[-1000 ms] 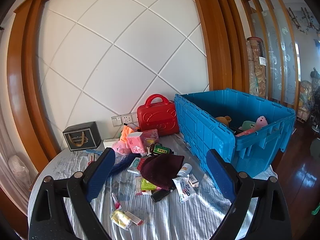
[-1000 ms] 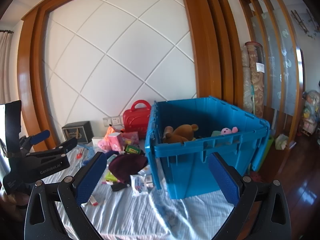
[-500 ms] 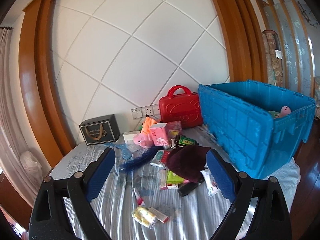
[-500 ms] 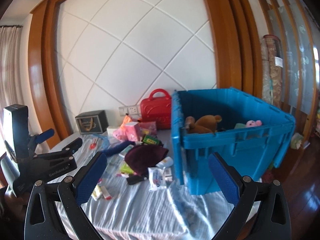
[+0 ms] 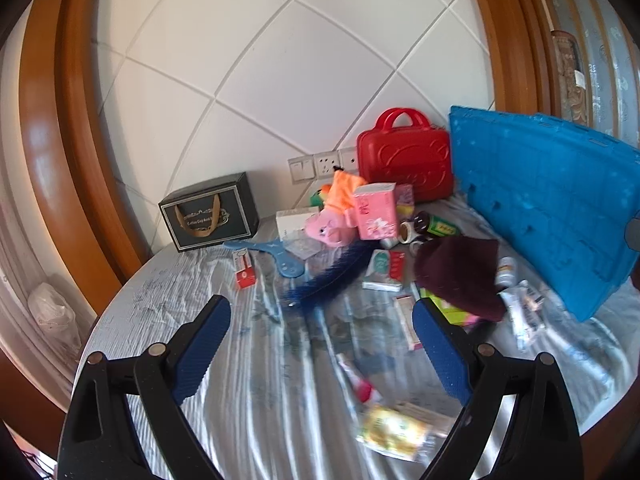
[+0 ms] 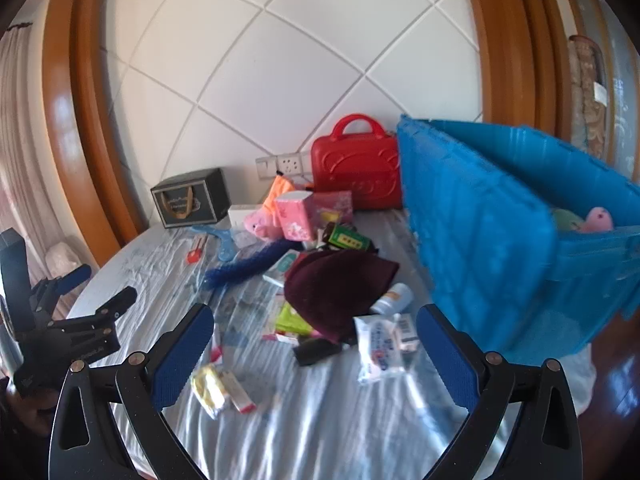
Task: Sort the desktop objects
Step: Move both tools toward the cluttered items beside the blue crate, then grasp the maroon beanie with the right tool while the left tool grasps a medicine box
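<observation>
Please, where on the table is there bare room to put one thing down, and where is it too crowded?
Bare cloth lies at the table's left side, between the black gift box and the left tool. It is crowded from the blue brush across the maroon cloth to the blue crate.

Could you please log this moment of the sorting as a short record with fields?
left gripper: open, empty, above the table
right gripper: open, empty
blue crate: on the table's right side, pink plush toy inside
unsorted pile: maroon hat, pink box, blue feather duster
back of table: red case, black gift box
</observation>
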Demonstrator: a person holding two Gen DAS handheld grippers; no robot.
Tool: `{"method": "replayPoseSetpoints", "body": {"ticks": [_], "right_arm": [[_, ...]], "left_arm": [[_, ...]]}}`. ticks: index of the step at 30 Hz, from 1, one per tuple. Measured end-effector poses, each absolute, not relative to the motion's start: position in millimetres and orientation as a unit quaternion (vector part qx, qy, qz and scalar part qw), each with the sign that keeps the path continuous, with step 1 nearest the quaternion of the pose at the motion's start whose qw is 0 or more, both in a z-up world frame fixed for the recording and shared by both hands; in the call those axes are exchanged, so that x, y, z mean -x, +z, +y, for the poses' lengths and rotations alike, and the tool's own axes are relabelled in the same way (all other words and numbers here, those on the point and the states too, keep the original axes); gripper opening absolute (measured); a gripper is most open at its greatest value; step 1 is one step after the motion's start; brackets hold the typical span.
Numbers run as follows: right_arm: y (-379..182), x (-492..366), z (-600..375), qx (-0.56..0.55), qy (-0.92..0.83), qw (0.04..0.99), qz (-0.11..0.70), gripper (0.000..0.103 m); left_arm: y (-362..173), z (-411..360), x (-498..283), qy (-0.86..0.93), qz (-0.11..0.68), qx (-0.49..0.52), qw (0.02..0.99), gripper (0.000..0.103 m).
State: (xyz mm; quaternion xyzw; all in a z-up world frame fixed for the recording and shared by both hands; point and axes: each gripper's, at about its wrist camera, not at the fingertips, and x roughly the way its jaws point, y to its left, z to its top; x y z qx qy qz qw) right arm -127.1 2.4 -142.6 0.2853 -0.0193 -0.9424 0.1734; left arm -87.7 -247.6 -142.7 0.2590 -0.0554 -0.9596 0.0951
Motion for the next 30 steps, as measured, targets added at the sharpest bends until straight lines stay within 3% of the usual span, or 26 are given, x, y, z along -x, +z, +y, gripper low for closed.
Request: {"method": "replayPoseSetpoints", "body": {"ticks": [14, 30], "right_arm": [[-210.2, 209.4, -47.1, -0.36, -0.921, 0.149, 0.008, 0.103], [-347.4, 377.0, -93.5, -0.471, -0.859, 0.191, 0.059, 0.102]], "left_arm": [[-177.5, -252.7, 173.3, -0.949, -0.088, -0.302, 0.018, 0.093], [-233.8, -218.7, 229.3, -0.929, -0.088, -0.358, 0.023, 0.093]]}}
